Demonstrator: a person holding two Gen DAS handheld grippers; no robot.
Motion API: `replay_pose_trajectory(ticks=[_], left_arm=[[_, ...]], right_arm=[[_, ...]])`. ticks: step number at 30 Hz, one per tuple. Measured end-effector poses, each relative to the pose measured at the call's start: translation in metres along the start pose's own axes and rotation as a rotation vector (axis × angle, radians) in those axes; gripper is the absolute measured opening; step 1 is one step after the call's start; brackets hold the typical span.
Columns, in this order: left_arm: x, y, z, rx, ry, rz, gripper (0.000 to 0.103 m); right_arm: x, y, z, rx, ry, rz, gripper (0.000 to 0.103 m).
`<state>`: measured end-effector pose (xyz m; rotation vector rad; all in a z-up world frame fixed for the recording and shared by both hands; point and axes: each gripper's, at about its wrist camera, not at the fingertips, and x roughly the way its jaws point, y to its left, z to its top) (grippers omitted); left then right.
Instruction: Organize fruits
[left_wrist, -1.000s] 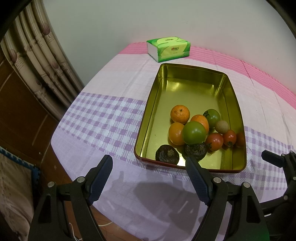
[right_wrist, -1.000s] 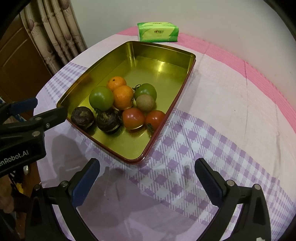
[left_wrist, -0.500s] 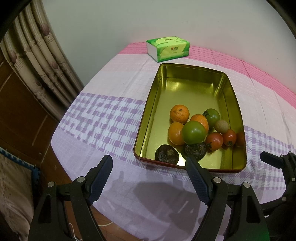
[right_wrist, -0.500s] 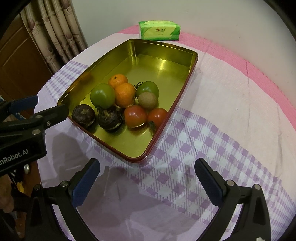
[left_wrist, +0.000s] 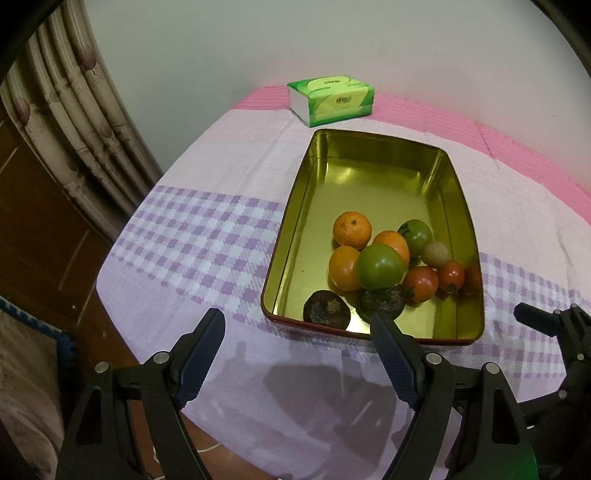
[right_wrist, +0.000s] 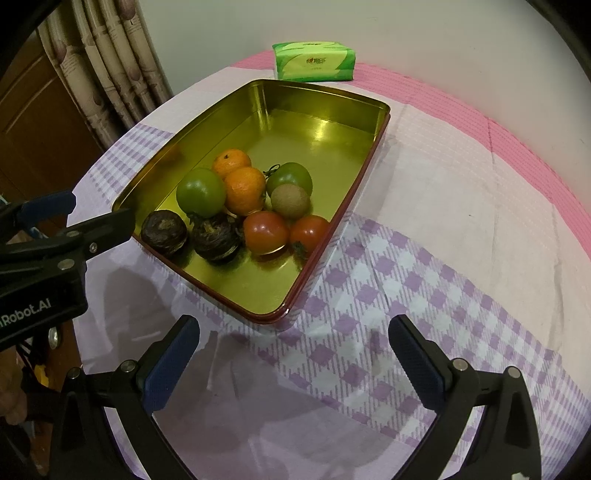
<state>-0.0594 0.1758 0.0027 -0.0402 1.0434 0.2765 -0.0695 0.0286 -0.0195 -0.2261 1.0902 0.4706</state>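
All fruits (right_wrist: 240, 206) sit bunched in tin (left_wrist: 461, 206) ahead of both grippers; L gripper (left_wrist: 297, 354) & R gripper (right_wrist: 293, 358) wide, empty. Cloth bare of fruit; stage unclear.

"Robot.AI" on left hand-held gripper (right_wrist: 59, 218)

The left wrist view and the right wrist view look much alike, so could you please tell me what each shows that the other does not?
Only the left wrist view shows a third orange fruit, tucked behind the large green fruit.

Only the right wrist view shows the left tool's printed body from the side.

Both show the gold tin holding the fruit at its near end, two dark fruits, two red tomatoes, a green tissue pack, and both tools open and empty: left tool, right tool.
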Motion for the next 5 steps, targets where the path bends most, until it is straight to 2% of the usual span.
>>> replay_pose_trajectory(ticks=[5], left_arm=[[-0.0006, -0.0007, 0.0020, 0.003, 0.000, -0.007, 0.081]], right_arm=[[-0.0009, -0.0016, 0.0001, 0.000, -0.001, 0.000, 0.102]])
